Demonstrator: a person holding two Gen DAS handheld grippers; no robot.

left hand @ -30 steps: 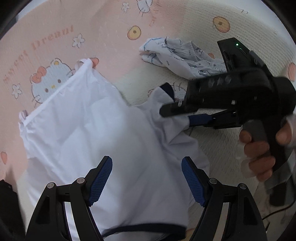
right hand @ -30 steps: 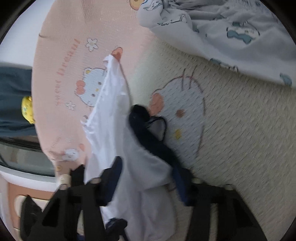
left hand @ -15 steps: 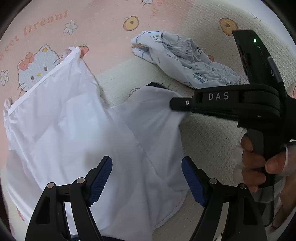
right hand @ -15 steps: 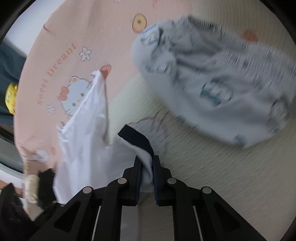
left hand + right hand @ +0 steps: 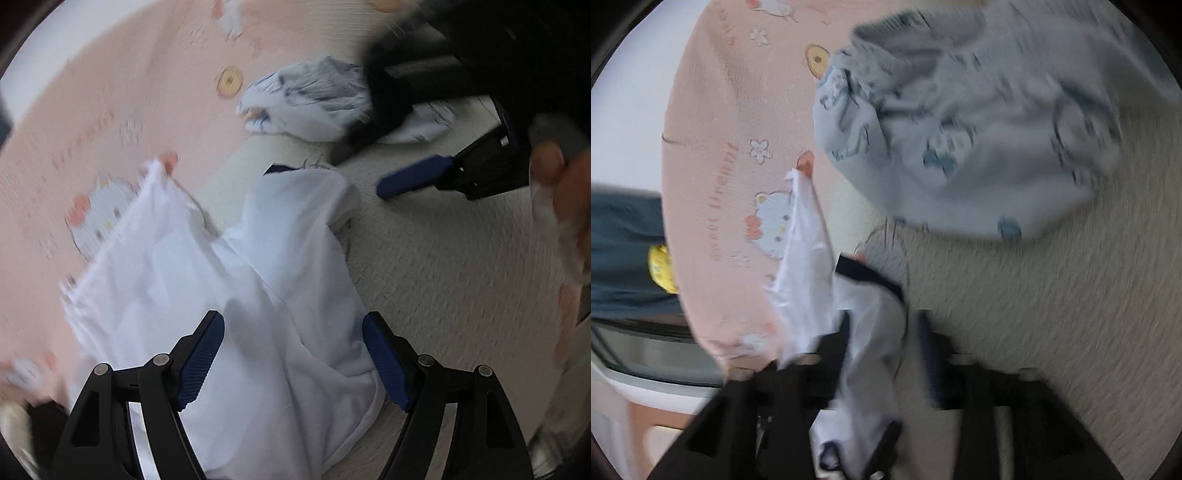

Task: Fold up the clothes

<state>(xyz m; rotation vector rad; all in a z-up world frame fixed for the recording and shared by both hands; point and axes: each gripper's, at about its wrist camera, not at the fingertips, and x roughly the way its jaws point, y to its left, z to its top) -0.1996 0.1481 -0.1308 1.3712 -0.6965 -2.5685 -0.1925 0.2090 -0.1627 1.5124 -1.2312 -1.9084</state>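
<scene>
A white shirt (image 5: pixel 266 258) with navy trim lies spread on the bed, its sleeve and navy cuff (image 5: pixel 280 169) laid out toward the far side. My left gripper (image 5: pixel 293 360) hovers open over the shirt's body, holding nothing. In the left wrist view my right gripper (image 5: pixel 413 177) is off to the right of the sleeve, clear of the cloth, held by a hand (image 5: pixel 569 192). The blurred right wrist view shows the right gripper (image 5: pixel 884 343) with fingers apart over the shirt (image 5: pixel 805 258) and the cuff (image 5: pixel 868 277) just ahead.
A crumpled pale-blue patterned garment (image 5: pixel 306 103) lies beyond the shirt, large in the right wrist view (image 5: pixel 960 129). The bedspread (image 5: pixel 110 110) is pink and cream with cartoon cats. Its left edge (image 5: pixel 676 184) drops to a dark object with a yellow patch (image 5: pixel 663 267).
The right gripper, shut on the sleeve half a second ago, has opened, let the sleeve drop and pulled back to the right. The left gripper stayed open over the shirt.
</scene>
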